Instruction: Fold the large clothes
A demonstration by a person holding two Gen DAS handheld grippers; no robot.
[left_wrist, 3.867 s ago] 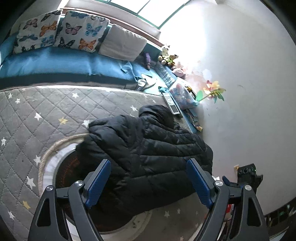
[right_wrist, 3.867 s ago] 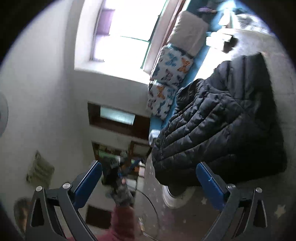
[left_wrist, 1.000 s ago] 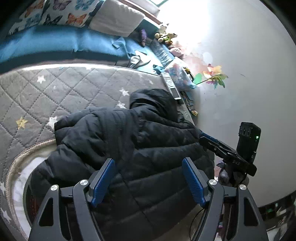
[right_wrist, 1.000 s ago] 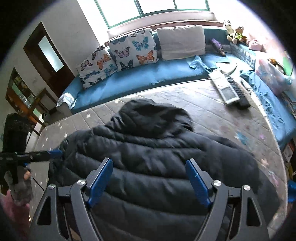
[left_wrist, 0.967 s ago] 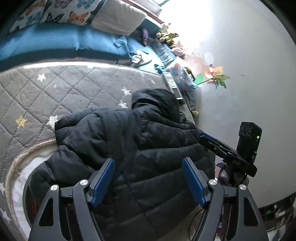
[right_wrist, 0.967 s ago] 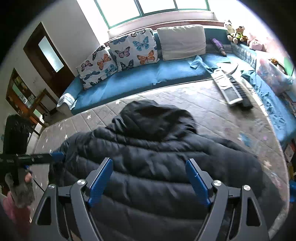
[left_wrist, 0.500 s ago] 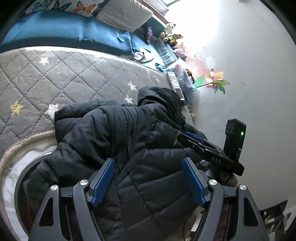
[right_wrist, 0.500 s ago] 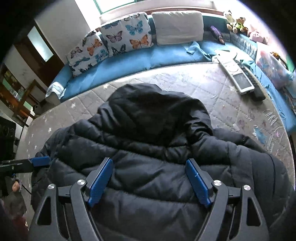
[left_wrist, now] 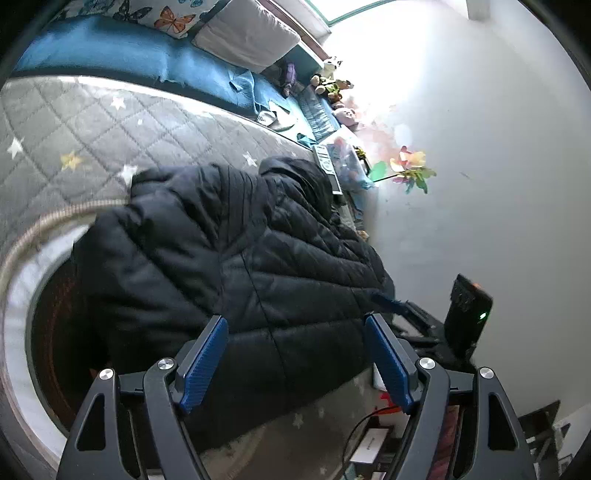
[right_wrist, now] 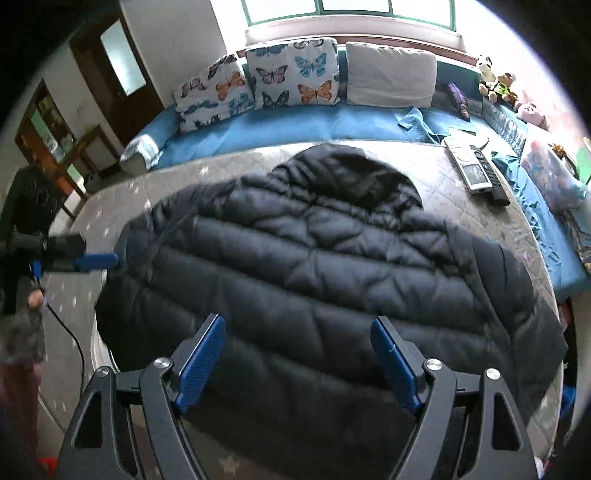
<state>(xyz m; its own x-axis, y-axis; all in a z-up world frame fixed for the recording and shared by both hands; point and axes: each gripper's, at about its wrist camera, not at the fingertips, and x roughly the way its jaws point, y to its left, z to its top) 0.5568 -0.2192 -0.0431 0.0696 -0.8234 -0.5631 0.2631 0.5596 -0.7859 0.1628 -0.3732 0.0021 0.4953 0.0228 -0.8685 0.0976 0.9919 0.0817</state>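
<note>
Lying spread on the grey quilt (right_wrist: 461,184), the black jacket (right_wrist: 314,266) fills the space ahead of both claws. The right claw (right_wrist: 297,360) hangs open above its back, tilted steeply down; the left claw (left_wrist: 295,360), also open, seems just clear of the hem.

Daylight is pouring through a green-framed window (right_wrist: 351,9) above a long blue-covered bench seat (right_wrist: 295,123), where two butterfly-print cushions (right_wrist: 293,75) and a plain grey cushion (right_wrist: 389,75) are leaning against the sill. A grey quilted star-patterned mattress (left_wrist: 92,122) is lying in front. A dark wooden door (right_wrist: 114,74) is standing in the white wall (left_wrist: 480,147).
</note>
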